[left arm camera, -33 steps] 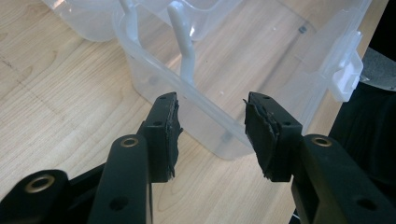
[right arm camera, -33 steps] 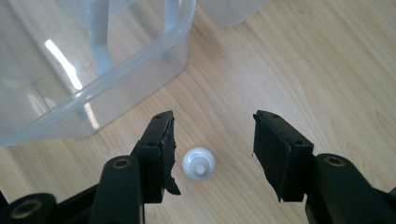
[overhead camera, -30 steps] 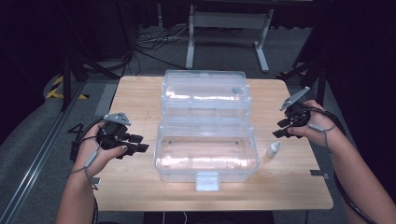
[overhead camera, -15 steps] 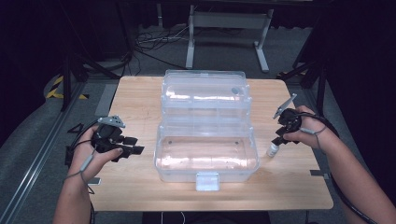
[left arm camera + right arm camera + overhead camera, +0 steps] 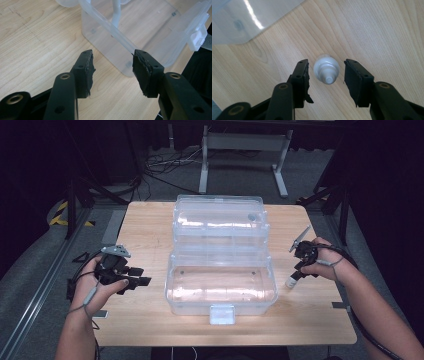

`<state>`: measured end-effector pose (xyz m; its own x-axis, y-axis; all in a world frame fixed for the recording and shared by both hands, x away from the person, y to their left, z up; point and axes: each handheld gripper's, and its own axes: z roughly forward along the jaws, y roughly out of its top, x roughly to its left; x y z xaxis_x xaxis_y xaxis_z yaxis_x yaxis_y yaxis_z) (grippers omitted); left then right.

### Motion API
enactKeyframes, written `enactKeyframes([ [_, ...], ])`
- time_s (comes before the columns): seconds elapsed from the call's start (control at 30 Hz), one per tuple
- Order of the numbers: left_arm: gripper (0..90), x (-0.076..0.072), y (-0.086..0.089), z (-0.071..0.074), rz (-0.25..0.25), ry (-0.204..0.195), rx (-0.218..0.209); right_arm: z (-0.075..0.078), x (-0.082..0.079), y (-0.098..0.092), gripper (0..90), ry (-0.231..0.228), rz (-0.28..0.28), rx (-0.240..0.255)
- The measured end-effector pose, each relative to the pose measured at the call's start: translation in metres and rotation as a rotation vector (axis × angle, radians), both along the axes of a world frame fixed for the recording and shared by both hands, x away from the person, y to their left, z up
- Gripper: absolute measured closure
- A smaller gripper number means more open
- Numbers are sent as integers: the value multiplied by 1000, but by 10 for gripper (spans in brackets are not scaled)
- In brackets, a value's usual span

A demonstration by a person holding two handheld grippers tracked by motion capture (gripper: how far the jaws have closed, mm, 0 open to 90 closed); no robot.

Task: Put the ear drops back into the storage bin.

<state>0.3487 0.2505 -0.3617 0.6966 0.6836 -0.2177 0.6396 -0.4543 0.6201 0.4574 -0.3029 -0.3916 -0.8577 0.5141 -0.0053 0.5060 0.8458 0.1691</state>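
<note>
Near the bench's right edge, the right hand-held gripper [image 5: 325, 82] had just been closing, its jaws straddling the upright white bottle [image 5: 326, 69] without touching, while the left hand-held gripper [image 5: 113, 72] gaped empty.

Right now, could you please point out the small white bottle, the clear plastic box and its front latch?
small white bottle [image 5: 326, 69]: right gripper view, on its cap.
clear plastic box [image 5: 221, 287]: high view, on its front compartment.
front latch [image 5: 222, 314]: high view, on its middle.

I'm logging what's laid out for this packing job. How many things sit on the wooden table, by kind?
Clear plastic box with hinged lid: 1
Small white dropper bottle: 1
Total: 2
</note>
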Motion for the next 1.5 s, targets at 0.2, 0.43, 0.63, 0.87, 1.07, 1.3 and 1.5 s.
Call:
enactKeyframes([
  [0.2, 516, 1, 1, -1, 5, 3, -1, -6, 1, 0, 612, 8, 13, -25],
  [0.43, 515, 1, 0, 0, 12, 2, 7, -11, 0, 1, 687, 13, 33, -57],
  [0.63, 517, 3, 0, -1, 12, 7, 4, -11, -1, 1, 714, 3, 38, -50],
  [0.87, 519, 4, 2, -2, 15, 9, -1, -5, -2, 0, 714, -2, 39, -45],
  [1.07, 518, 6, 2, -2, 14, 11, -5, 9, -5, 2, 714, -29, 52, -51],
  [1.3, 517, 7, 3, -3, 18, 11, -10, 24, -10, 5, 714, -45, 76, -47],
  [1.5, 516, 7, 3, -3, 20, 11, -12, 38, -16, 12, 714, -55, 101, -49],
])
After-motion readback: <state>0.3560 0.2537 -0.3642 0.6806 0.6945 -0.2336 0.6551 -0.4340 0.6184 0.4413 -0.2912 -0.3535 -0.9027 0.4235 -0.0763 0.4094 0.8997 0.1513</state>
